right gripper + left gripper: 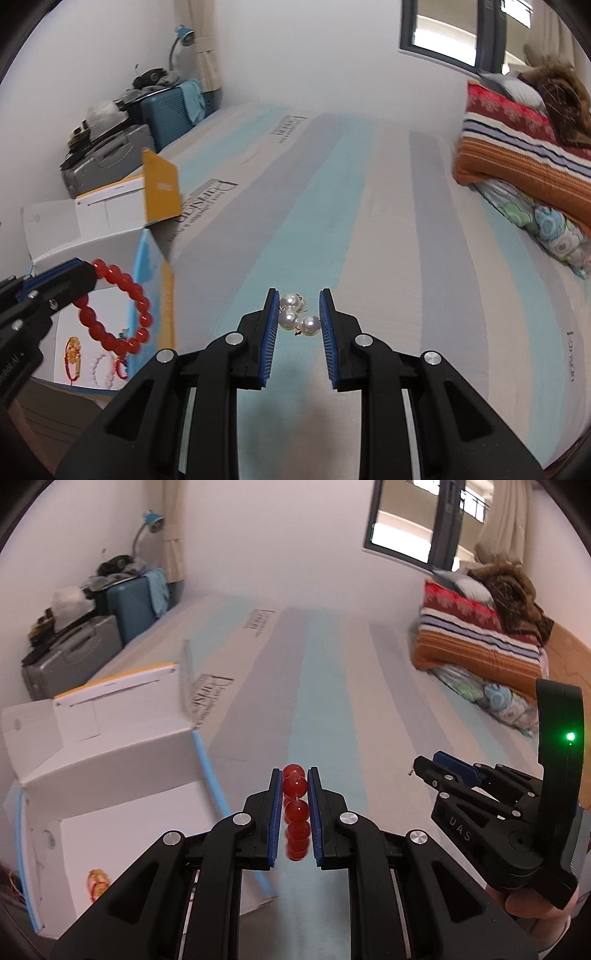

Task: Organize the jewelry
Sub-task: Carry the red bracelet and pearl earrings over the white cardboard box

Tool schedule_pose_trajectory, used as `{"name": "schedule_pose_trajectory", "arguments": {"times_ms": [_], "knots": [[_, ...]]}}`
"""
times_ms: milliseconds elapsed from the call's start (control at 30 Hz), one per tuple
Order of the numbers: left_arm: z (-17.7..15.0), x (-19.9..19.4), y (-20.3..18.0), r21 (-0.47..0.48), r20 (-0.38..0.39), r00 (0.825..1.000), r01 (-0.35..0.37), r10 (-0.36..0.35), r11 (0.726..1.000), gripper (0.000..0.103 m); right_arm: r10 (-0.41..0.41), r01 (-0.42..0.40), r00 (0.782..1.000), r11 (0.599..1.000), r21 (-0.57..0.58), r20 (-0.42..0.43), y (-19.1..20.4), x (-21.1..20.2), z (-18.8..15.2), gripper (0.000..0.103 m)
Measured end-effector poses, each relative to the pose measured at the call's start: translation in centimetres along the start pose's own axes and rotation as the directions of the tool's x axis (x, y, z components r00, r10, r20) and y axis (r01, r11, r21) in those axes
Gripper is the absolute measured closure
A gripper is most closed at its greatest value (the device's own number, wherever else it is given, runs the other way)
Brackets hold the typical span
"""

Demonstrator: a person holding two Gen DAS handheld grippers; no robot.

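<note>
The striped bed (388, 221) fills both views, with the open white box (110, 775) at its left edge, some jewelry already inside. The left tongs (294, 801) pinch the red bead bracelet (114, 306) above the box; the right tongs (297, 317) grip the pearl piece (295, 319) over the bed. Best lower each well into the box before releasing, so nothing bounces out.

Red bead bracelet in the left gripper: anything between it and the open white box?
Nothing visible blocks it. The red bead bracelet hangs from the left gripper just in front of the white box, whose opening faces it with flaps folded back. Other jewelry already lies inside, low on the box floor.
</note>
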State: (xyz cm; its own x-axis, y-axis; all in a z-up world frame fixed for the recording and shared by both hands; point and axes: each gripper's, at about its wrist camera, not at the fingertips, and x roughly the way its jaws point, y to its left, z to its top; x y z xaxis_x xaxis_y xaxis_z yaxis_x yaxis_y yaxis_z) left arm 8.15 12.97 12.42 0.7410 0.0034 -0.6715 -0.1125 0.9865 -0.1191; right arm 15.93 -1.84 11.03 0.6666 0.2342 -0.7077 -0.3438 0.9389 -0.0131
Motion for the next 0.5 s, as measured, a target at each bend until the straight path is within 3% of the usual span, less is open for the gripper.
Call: {"name": "schedule_pose_trajectory", "arguments": {"times_ms": [500], "knots": [[-2.3, -2.8, 10.8, -0.146, -0.002, 0.987, -0.157, 0.159, 0.977, 0.090, 0.091, -0.092, 0.996, 0.989, -0.113, -0.010, 11.5, 0.7, 0.0, 0.082]]}}
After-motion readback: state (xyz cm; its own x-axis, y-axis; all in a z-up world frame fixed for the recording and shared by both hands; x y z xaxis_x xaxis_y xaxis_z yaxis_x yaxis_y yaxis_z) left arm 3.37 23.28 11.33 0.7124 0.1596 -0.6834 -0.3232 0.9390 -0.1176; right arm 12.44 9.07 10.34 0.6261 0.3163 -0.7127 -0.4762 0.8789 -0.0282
